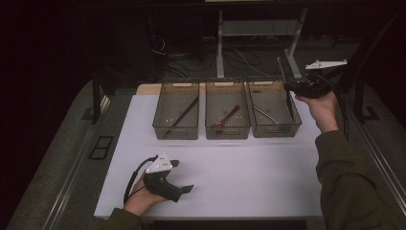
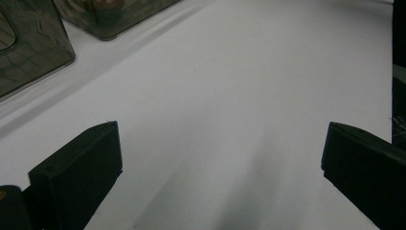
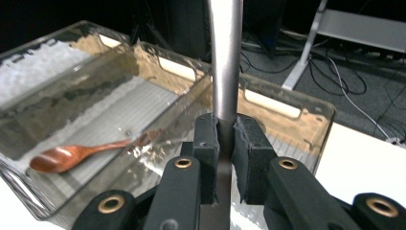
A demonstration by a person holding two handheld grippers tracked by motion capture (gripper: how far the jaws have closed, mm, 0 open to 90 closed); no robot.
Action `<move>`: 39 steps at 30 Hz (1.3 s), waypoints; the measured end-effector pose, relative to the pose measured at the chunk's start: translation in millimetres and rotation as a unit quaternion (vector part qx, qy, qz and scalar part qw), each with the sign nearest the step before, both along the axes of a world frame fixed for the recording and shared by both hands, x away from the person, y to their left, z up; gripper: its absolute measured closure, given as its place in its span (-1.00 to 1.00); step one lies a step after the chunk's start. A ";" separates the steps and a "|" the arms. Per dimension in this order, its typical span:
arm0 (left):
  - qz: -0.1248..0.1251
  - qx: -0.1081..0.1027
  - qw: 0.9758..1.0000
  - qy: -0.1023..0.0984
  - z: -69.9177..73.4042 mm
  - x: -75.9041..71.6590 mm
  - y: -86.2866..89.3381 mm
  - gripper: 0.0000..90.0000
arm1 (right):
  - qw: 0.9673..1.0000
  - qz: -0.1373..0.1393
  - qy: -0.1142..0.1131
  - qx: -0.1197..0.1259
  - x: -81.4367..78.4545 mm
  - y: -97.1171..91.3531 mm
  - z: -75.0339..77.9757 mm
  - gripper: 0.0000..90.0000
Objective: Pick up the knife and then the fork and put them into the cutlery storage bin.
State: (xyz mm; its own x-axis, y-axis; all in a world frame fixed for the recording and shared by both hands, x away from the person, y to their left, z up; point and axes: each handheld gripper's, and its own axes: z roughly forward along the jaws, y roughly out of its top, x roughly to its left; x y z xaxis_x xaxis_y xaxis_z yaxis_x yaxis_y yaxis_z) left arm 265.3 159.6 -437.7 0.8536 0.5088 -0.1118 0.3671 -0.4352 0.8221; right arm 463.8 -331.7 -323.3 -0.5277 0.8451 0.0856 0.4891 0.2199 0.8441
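My right gripper (image 1: 290,87) hovers above the right-hand bin (image 1: 275,129), shut on the handle of a slim metal utensil (image 1: 289,104) that stands nearly upright through the jaws. In the right gripper view the pads (image 3: 206,139) clamp the silver handle (image 3: 225,62); the utensil's ends are out of sight there. My left gripper (image 1: 184,177) rests low over the near left of the white table (image 1: 249,177). Its jaws are spread wide with nothing between them, and bare table lies under the left gripper (image 2: 220,167).
Three translucent bins stand in a row at the table's far side. The left bin (image 1: 165,129) holds a black utensil (image 1: 184,114), the middle bin (image 1: 227,132) a wooden spoon (image 1: 227,117) (image 3: 72,155), the right one a silver utensil (image 1: 263,114). Cables and desk legs lie behind the table.
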 end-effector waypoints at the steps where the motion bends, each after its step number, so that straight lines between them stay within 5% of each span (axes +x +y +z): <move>1: 0.000 0.000 1.000 0.000 -0.1 0.0 -0.1 -1.00 | 1.000 0.000 0.002 0.001 0.1 -1.3 -2.7 0.76; 8: -0.001 0.001 1.000 0.000 -0.3 -0.1 -0.4 -1.00 | 1.000 -0.003 0.021 0.003 0.3 -6.9 -18.3 0.76; 20: -0.001 0.001 1.000 0.000 -0.2 0.0 -0.3 -1.00 | 0.997 0.001 0.065 -0.032 9.0 2.2 -33.7 0.76; 39: -0.004 0.000 1.000 0.000 0.1 -0.3 -0.6 -1.00 | 0.987 0.016 0.126 -0.095 33.4 31.1 -53.4 0.75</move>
